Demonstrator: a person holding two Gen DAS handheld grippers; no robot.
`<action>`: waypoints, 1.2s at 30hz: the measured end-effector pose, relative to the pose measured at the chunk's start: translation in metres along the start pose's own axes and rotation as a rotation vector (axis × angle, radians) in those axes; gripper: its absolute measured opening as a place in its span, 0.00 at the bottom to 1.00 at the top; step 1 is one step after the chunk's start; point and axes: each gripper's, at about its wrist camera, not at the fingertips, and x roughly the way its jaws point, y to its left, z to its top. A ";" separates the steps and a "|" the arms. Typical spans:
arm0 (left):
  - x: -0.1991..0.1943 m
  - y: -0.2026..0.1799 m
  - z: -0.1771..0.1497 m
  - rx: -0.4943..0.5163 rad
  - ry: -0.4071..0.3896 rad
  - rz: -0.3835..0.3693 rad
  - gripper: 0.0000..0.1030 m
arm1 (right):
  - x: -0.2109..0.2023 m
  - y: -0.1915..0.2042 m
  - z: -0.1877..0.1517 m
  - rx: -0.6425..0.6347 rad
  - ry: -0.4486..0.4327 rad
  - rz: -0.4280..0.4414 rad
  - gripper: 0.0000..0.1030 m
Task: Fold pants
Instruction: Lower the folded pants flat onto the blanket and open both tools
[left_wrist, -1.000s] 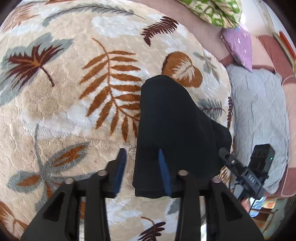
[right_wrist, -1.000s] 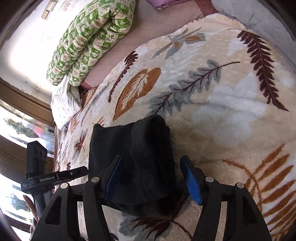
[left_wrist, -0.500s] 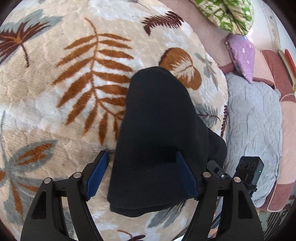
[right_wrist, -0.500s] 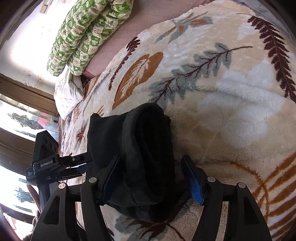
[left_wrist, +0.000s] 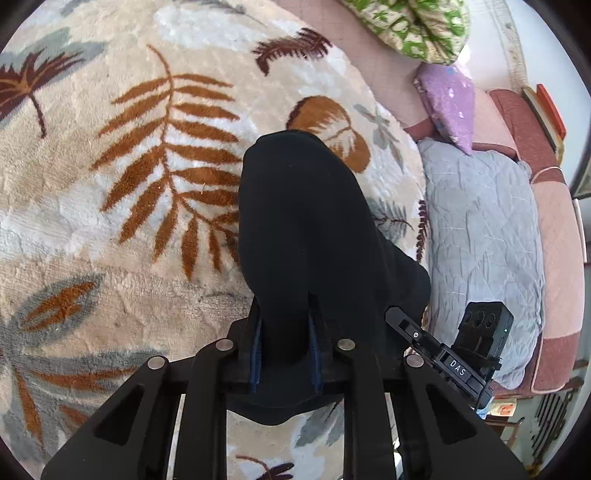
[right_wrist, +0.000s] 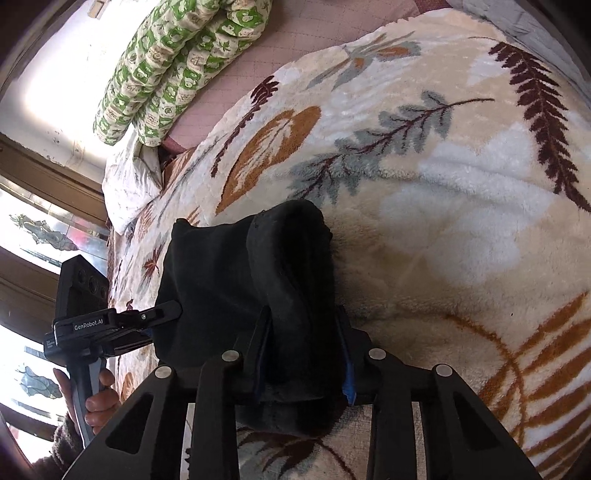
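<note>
Black pants (left_wrist: 306, 229), folded into a thick bundle, lie on the leaf-print blanket (left_wrist: 110, 184) spread over the bed. In the left wrist view the bundle runs lengthwise from the near edge toward the brown leaf motif.

Left tongs (left_wrist: 285, 354): jaws closing, blue pads (left_wrist: 255, 350) pressed onto a pinched fold of the pants at the near end; cloth fills the gap and hangs a little below them. Right tongs (right_wrist: 304, 354): jaws closing too, pads against both sides of the thicker rolled edge of the pants (right_wrist: 258, 280), cloth bunched between and bulging out under them. Both sets grip the same near end of the bundle, side by side; each shows up at the edge of the other's view, the right tongs' black housing at lower right of the left view, the left tongs at lower left of the right view with a hand (right_wrist: 98, 397) around the handle.

Around: green-and-white quilt (right_wrist: 177, 62) rolled up at the far side of the bed, white pillow (right_wrist: 129, 181) beside it, grey quilted pad (left_wrist: 480, 240) next to the blanket, purple cushion (left_wrist: 448, 99) beyond that, pink mattress cover (left_wrist: 557, 266) underneath.
</note>
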 end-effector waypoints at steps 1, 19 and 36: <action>-0.003 0.000 -0.001 0.008 -0.004 -0.005 0.17 | -0.002 0.001 -0.003 0.004 -0.009 0.002 0.29; -0.113 0.077 -0.013 -0.066 -0.156 0.011 0.17 | 0.011 0.092 -0.034 -0.042 -0.026 0.082 0.26; -0.144 0.162 -0.022 -0.005 -0.173 0.230 0.29 | 0.116 0.182 -0.073 -0.051 0.004 0.060 0.51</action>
